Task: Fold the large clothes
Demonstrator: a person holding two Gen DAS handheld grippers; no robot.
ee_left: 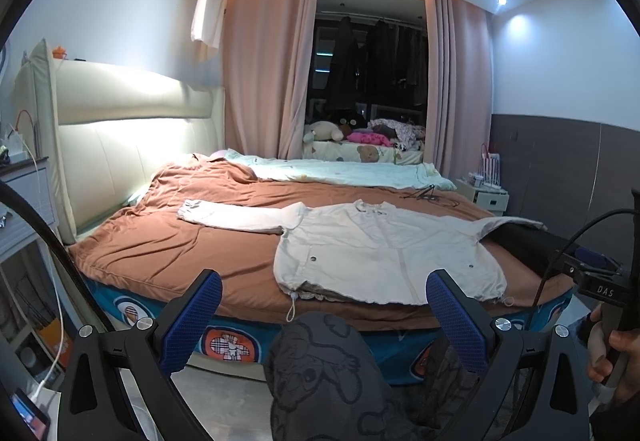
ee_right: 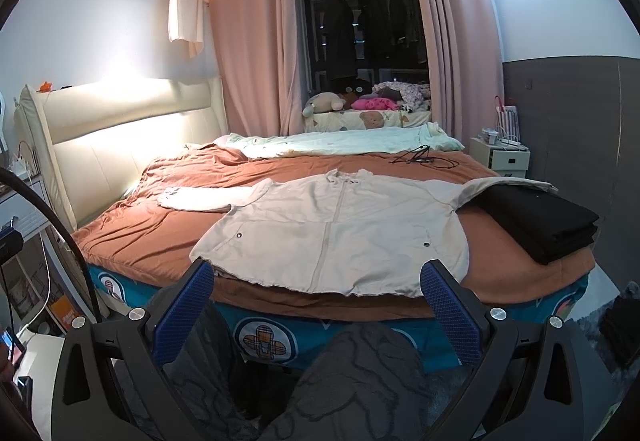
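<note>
A large cream jacket (ee_left: 384, 249) lies flat, front up, on the brown bedspread (ee_left: 192, 241), its hem at the bed's near edge. Its left sleeve (ee_left: 228, 217) stretches out to the left; its right sleeve lies over a stack of folded black clothes (ee_right: 540, 225). The jacket also shows in the right wrist view (ee_right: 332, 233). My left gripper (ee_left: 324, 305) is open and empty, held off the bed in front of the hem. My right gripper (ee_right: 316, 301) is open and empty, also short of the hem.
A pale green quilt (ee_left: 340, 171) lies across the far side of the bed. A black hanger and cable (ee_right: 420, 157) lie on the bedspread behind the jacket. A padded headboard (ee_left: 132, 129) stands at the left, a white nightstand (ee_right: 500, 157) at the far right. My patterned trouser knees (ee_left: 328, 373) are below the grippers.
</note>
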